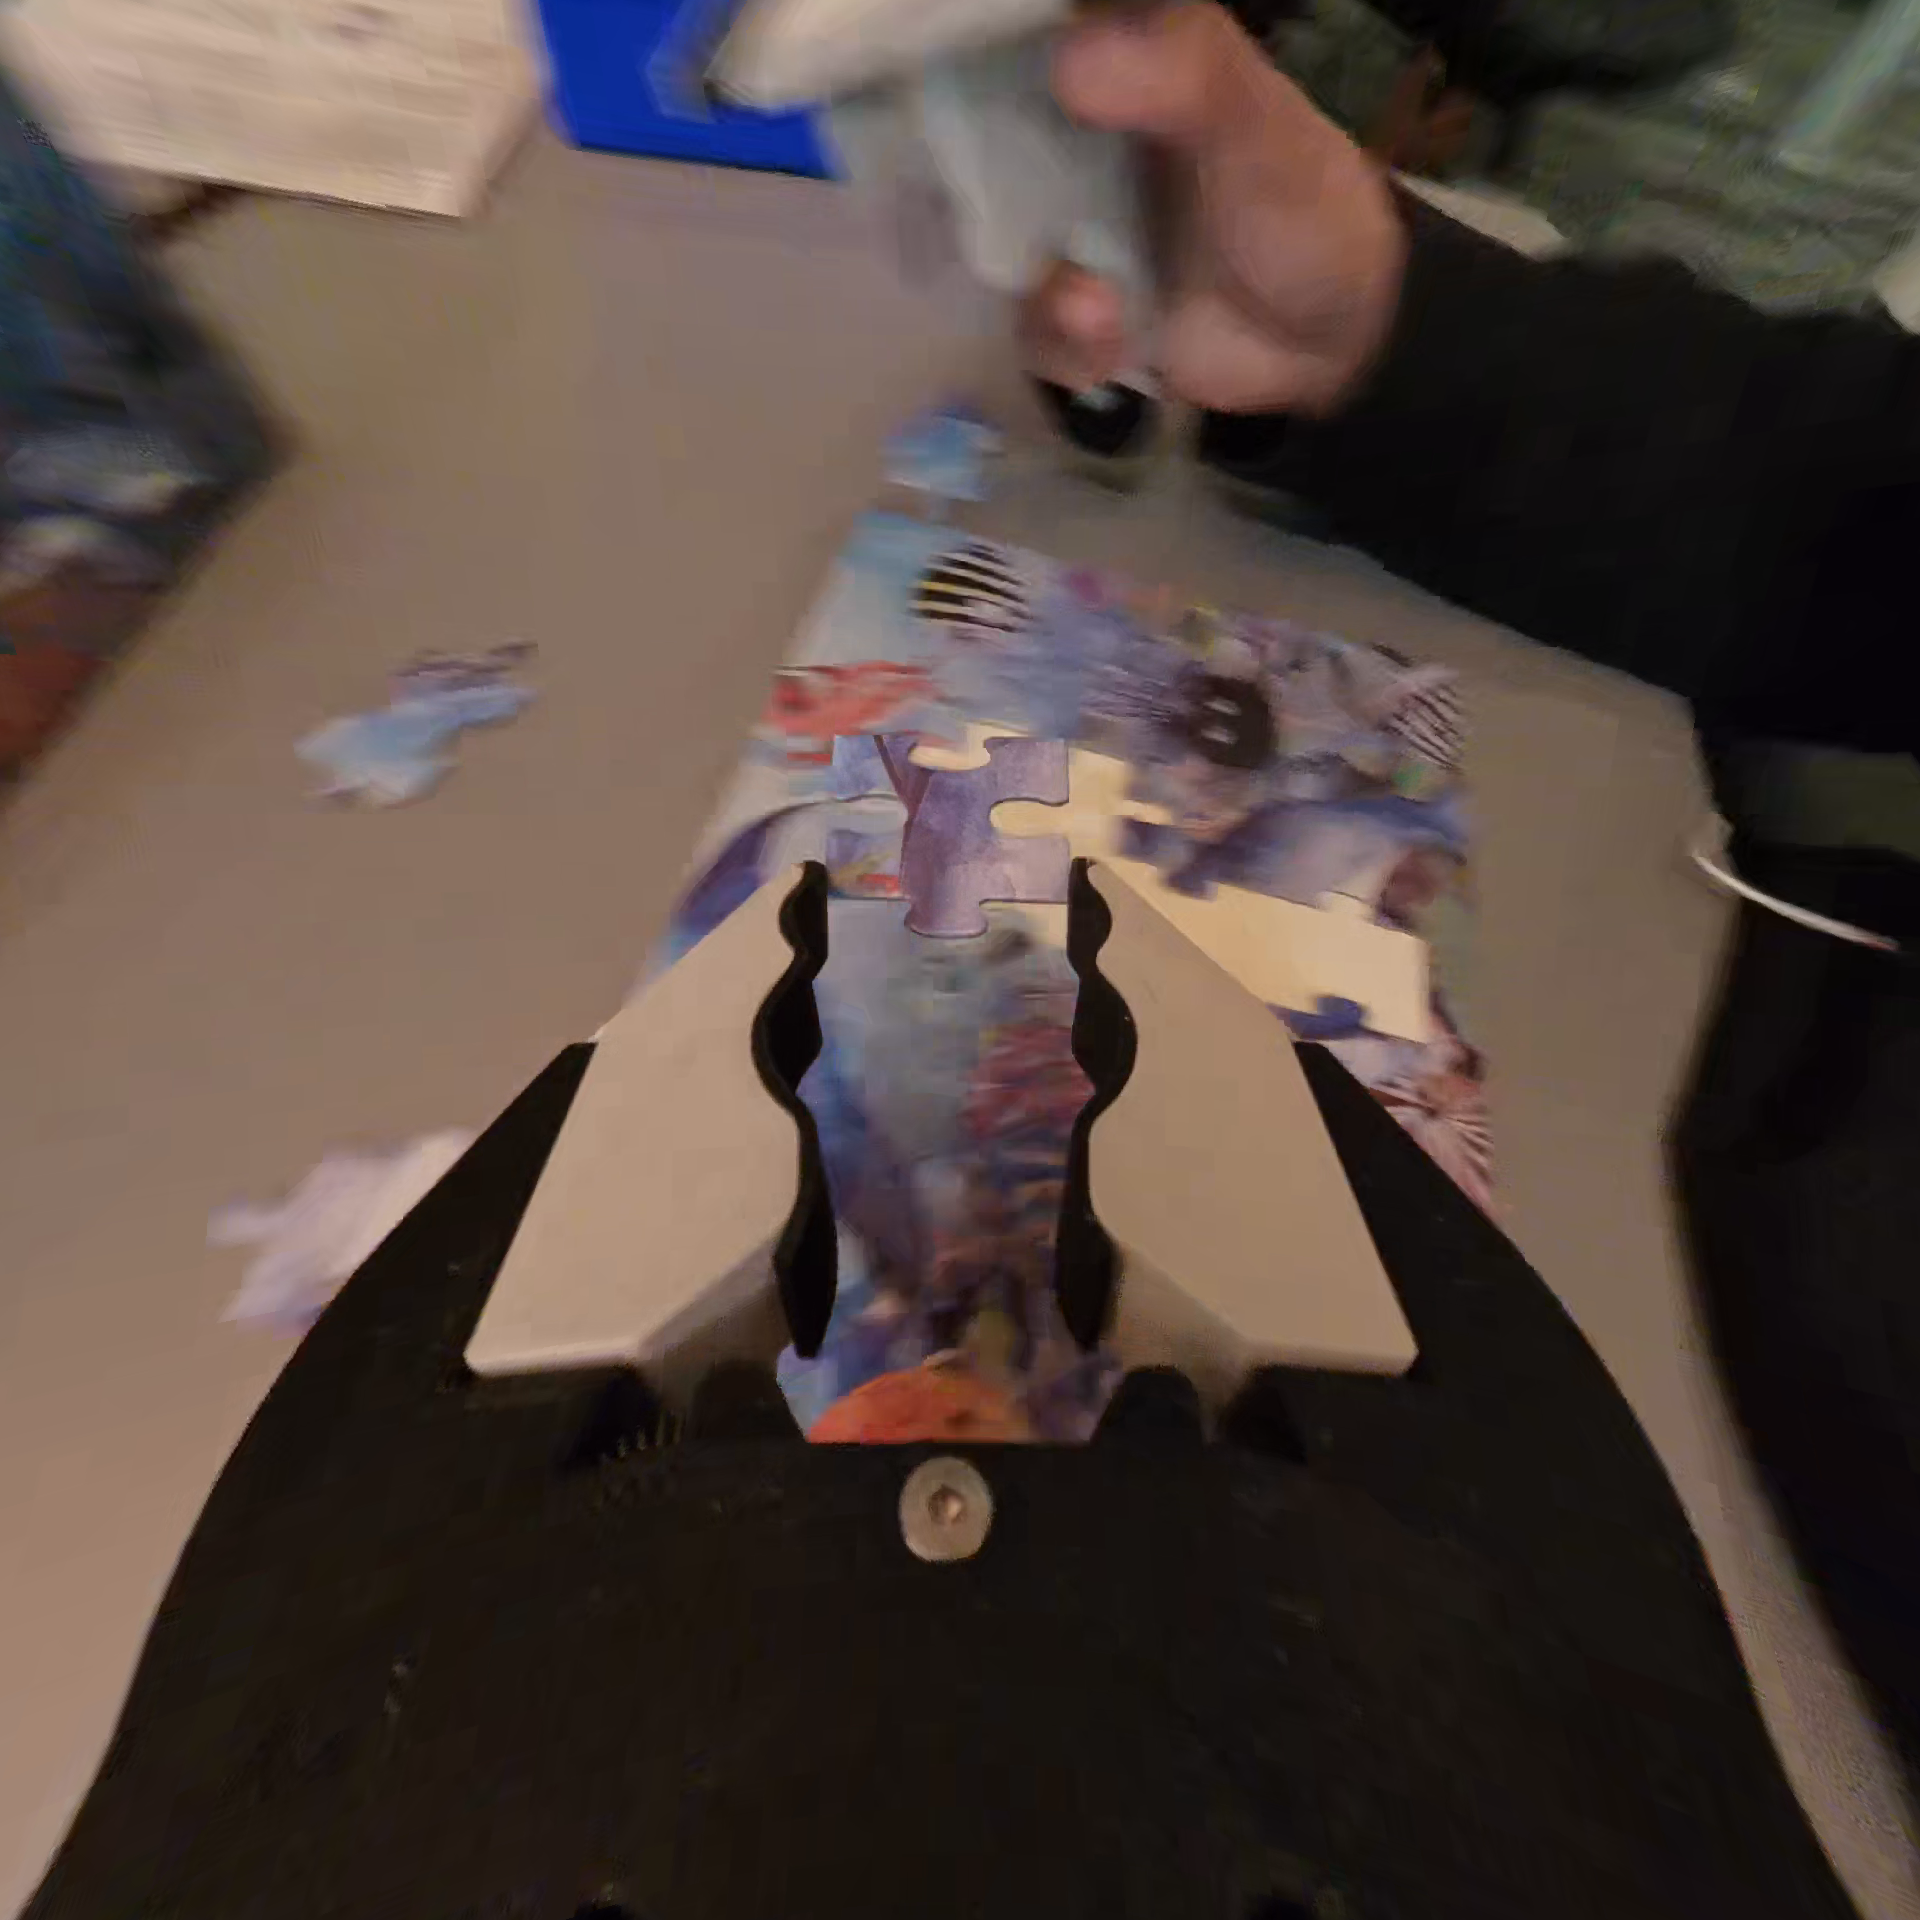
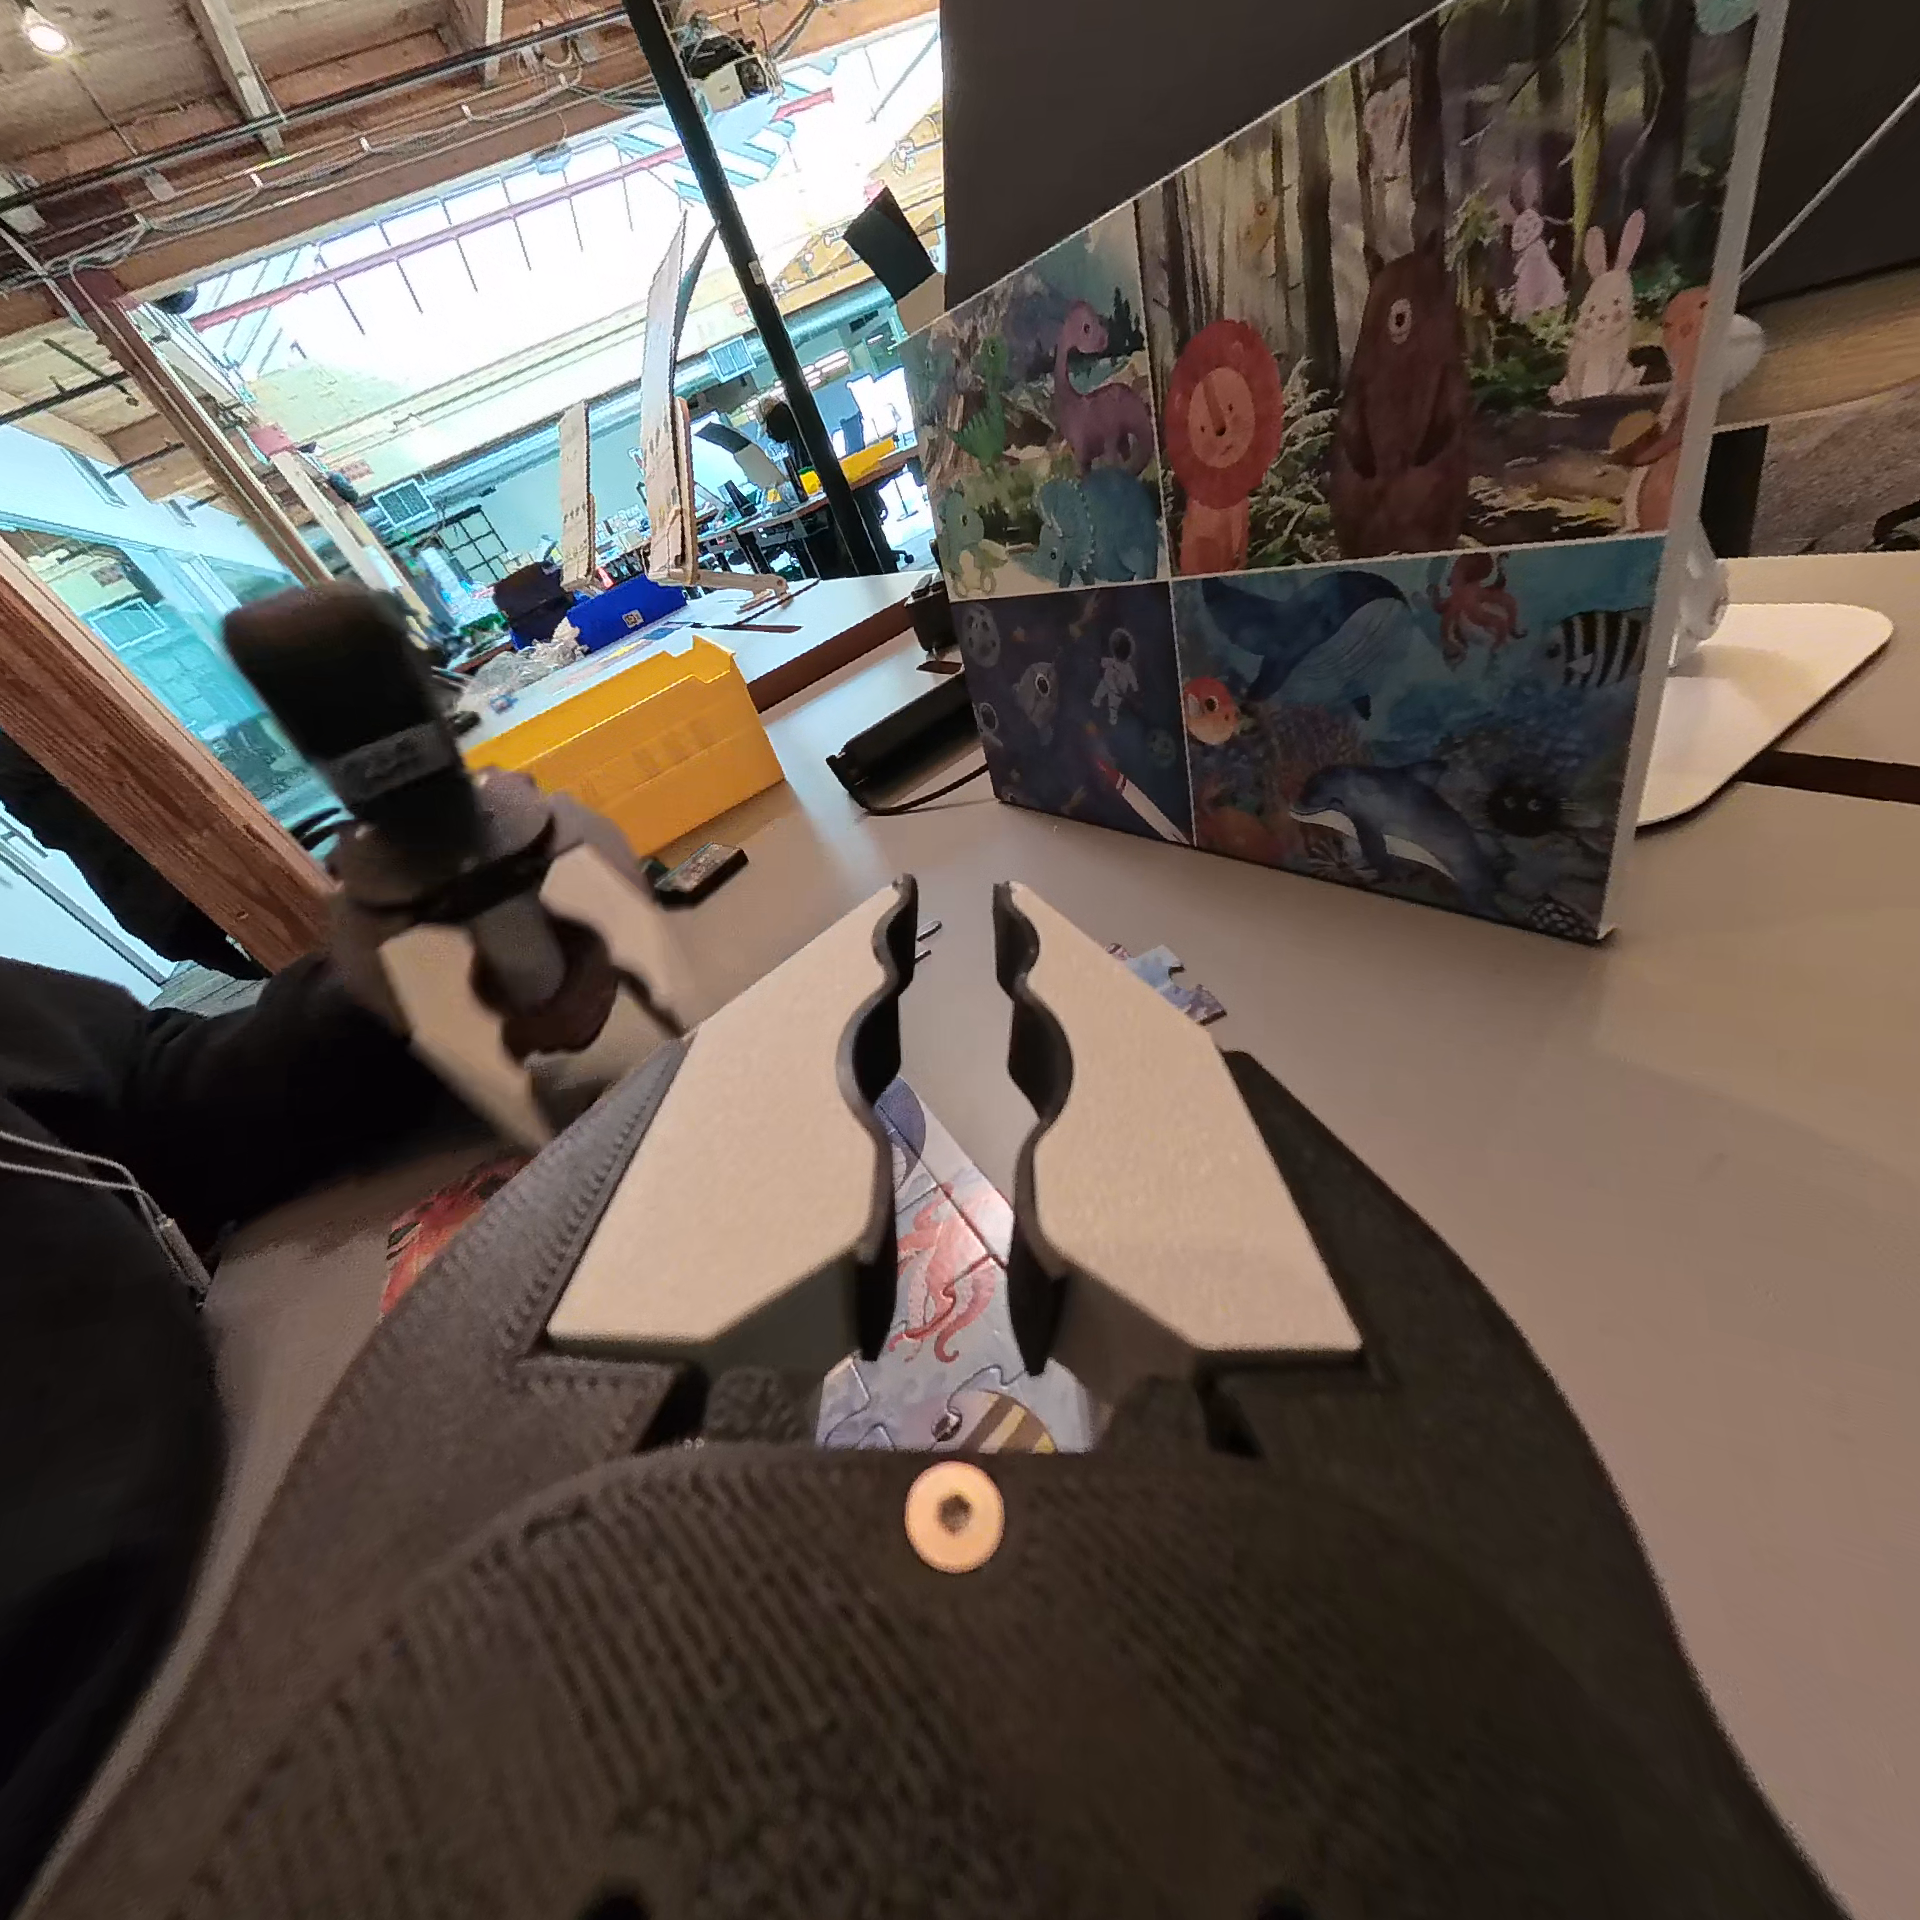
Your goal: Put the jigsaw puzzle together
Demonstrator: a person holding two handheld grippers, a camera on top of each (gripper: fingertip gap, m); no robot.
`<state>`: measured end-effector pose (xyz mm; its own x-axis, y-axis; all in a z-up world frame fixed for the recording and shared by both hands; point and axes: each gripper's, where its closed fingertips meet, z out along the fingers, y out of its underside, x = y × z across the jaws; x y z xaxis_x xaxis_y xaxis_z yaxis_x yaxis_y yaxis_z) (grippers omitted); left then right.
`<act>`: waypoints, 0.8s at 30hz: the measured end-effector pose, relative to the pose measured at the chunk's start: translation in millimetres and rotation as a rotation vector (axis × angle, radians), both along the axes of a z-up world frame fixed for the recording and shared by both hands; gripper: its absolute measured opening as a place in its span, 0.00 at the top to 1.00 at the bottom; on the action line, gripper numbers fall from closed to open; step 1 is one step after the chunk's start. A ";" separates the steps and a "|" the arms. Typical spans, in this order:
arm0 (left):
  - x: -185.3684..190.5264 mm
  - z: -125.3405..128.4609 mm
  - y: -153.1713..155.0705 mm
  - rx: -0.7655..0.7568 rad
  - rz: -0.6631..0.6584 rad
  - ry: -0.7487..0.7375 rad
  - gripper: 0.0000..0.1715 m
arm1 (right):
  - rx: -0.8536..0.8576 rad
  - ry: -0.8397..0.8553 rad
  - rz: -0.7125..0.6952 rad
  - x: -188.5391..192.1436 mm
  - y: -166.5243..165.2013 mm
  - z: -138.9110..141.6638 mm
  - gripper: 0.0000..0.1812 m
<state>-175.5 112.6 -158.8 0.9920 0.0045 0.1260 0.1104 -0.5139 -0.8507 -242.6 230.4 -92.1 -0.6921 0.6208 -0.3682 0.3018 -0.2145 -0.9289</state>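
Note:
In the left wrist view my left gripper (image 1: 945, 883) is shut on a purple puzzle piece (image 1: 956, 821), held just above the partly assembled sea-picture puzzle (image 1: 1278, 727). A bare gap (image 1: 1309, 945) in the puzzle lies just right of the piece. This view is motion-blurred. In the right wrist view my right gripper (image 2: 956, 904) is almost closed and empty, raised above the puzzle's far edge (image 2: 945, 1247). A hand (image 1: 1226, 229) holding the right gripper shows at the top of the left wrist view.
Loose pieces lie on the grey table (image 1: 520, 468) at left (image 1: 416, 727), lower left (image 1: 312, 1226) and beyond the puzzle (image 1: 945, 447). The puzzle box (image 2: 1351, 571) stands upright behind. A yellow bin (image 2: 644, 748), a white stand base (image 2: 1766, 707) and a small black object (image 2: 701, 868) sit farther back. About 15 centimetres separates my left fingertips from my right.

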 end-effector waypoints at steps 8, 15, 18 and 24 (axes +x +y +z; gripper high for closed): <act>62.9 -44.4 17.8 -0.199 -0.205 0.113 0.74 | -0.011 0.016 -0.004 2.1 1.8 6.5 0.93; 62.6 -50.4 11.6 -0.229 -0.218 0.092 0.74 | -0.005 0.009 -0.003 1.3 1.3 3.6 0.93; 62.1 -52.3 10.7 -0.237 -0.218 0.096 0.74 | -0.009 0.006 -0.003 1.0 1.9 2.9 0.93; 64.0 -55.3 9.8 -0.246 -0.229 0.097 0.74 | -0.006 0.004 -0.002 1.0 1.4 1.9 0.93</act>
